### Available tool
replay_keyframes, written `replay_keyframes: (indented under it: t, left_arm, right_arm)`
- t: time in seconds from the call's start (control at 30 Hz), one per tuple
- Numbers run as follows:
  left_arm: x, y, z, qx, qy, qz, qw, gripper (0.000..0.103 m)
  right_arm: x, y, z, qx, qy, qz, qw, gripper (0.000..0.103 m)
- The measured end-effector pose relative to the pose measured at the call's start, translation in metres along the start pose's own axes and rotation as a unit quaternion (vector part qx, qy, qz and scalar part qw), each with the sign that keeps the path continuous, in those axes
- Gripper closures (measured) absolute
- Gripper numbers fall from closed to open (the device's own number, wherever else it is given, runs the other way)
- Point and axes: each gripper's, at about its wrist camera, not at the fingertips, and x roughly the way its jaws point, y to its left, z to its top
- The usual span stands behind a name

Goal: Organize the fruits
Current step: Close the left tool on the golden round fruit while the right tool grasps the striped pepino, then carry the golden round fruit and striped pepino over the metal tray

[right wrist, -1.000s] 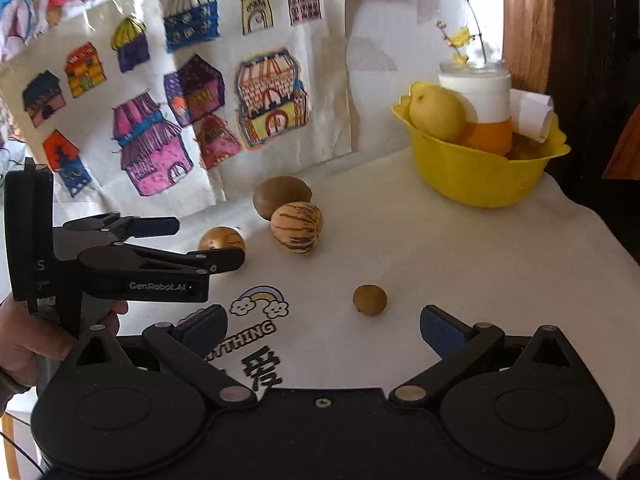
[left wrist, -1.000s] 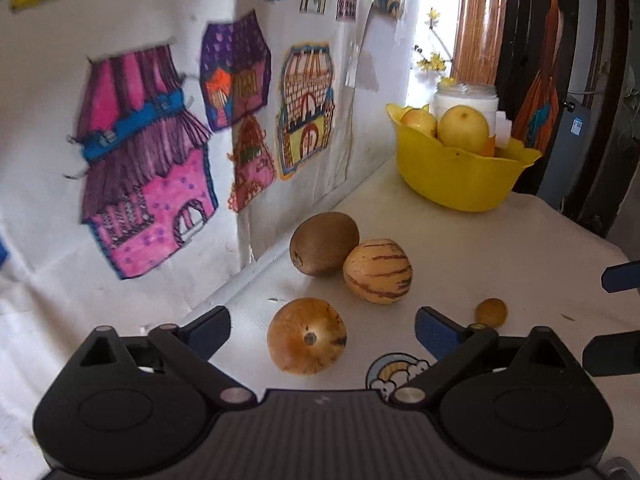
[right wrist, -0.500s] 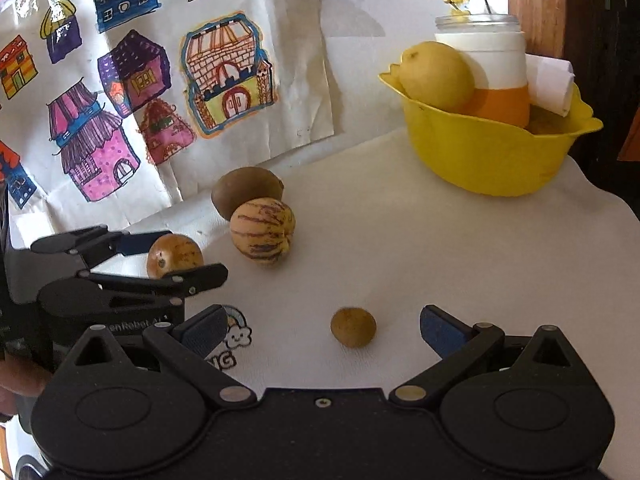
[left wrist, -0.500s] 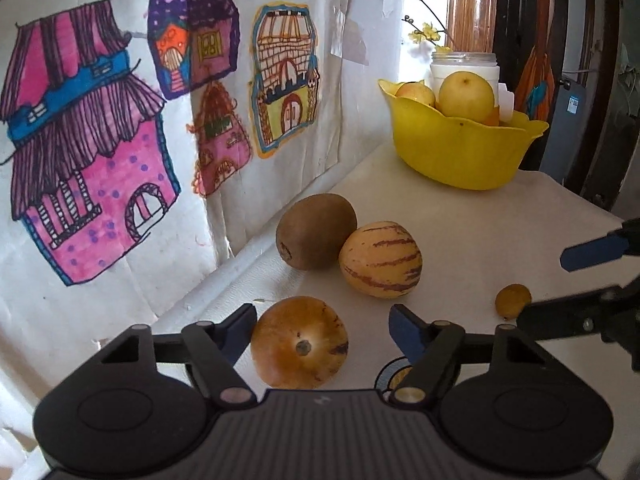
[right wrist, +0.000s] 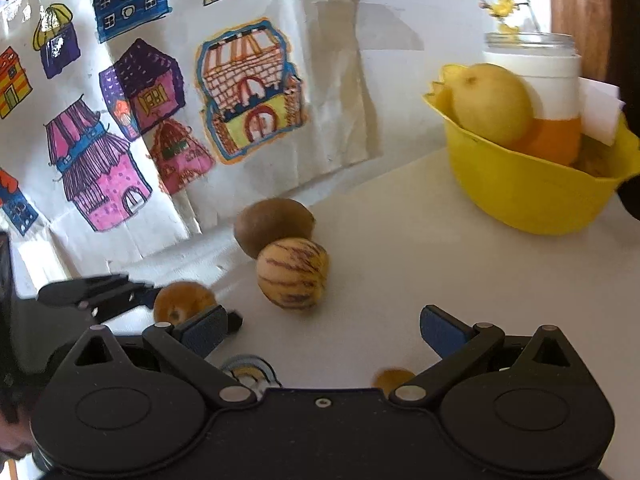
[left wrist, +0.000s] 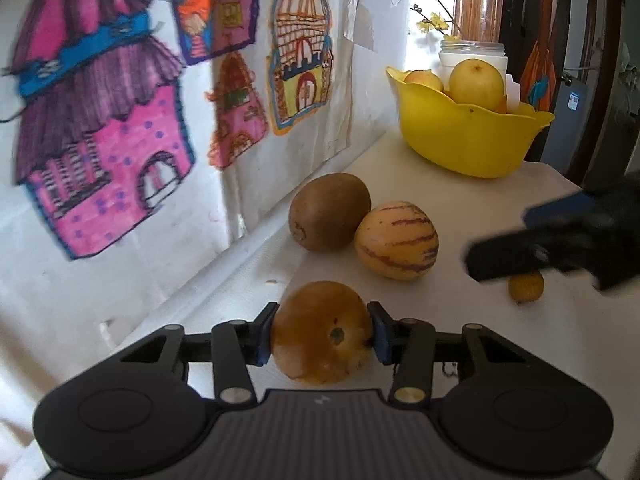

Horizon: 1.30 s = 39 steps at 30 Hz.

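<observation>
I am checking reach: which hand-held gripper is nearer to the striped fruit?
Right: the striped fruit lies just beyond its open fingers. Left is farther back, closed on the orange-brown fruit.

Small brown fruit [right wrist: 392,379] half hidden behind right hand-held gripper [right wrist: 324,330]

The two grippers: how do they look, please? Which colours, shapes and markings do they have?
Both are alike. The left gripper has a matt black body with two round housings, a ribbed grey panel between them bearing a small white mark, black linkage arms with silver pivot pins, and blue pads on the fingertips. The right gripper has the same parts, with a small screw at its centre.
</observation>
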Motion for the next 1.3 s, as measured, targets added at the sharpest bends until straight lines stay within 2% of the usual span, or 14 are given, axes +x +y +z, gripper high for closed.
replay_keyframes:
  t: [0.17, 0.37, 0.53, 0.7, 0.87, 1.13, 1.3]
  left_arm:
    - [-0.023, 0.012, -0.008, -0.006, 0.001, 0.01, 0.9999, 0.053]
    - [-0.035, 0.024, -0.014, -0.023, 0.0, 0.014, 0.9997, 0.053]
    - [-0.033, 0.029, -0.016, -0.034, 0.004, 0.013, 0.9993, 0.052]
    - [-0.033, 0.03, -0.018, -0.037, 0.005, 0.01, 0.9993, 0.052]
    - [-0.031, 0.029, -0.018, -0.038, 0.008, 0.012, 0.9992, 0.052]
    - [-0.028, 0.027, -0.016, -0.038, 0.011, 0.015, 0.9991, 0.052]
    - [-0.036, 0.025, -0.015, -0.035, 0.004, 0.014, 0.9993, 0.052]
  right_arm:
    - [0.025, 0.012, 0.014, -0.017, 0.011, 0.008, 1.0, 0.003]
    - [0.053, 0.019, 0.018, -0.03, 0.024, 0.007, 0.999, 0.016]
    - [0.061, 0.02, 0.02, -0.026, 0.026, 0.008, 0.999, 0.025]
    - [0.063, 0.02, 0.02, -0.023, 0.028, 0.007, 0.999, 0.048]
    - [0.066, 0.019, 0.018, -0.026, 0.028, 0.004, 0.999, 0.049]
    - [0.049, 0.031, 0.005, -0.049, 0.049, 0.013, 0.998, 0.05]
    - [0.029, 0.039, -0.002, -0.05, 0.046, 0.015, 0.998, 0.05]
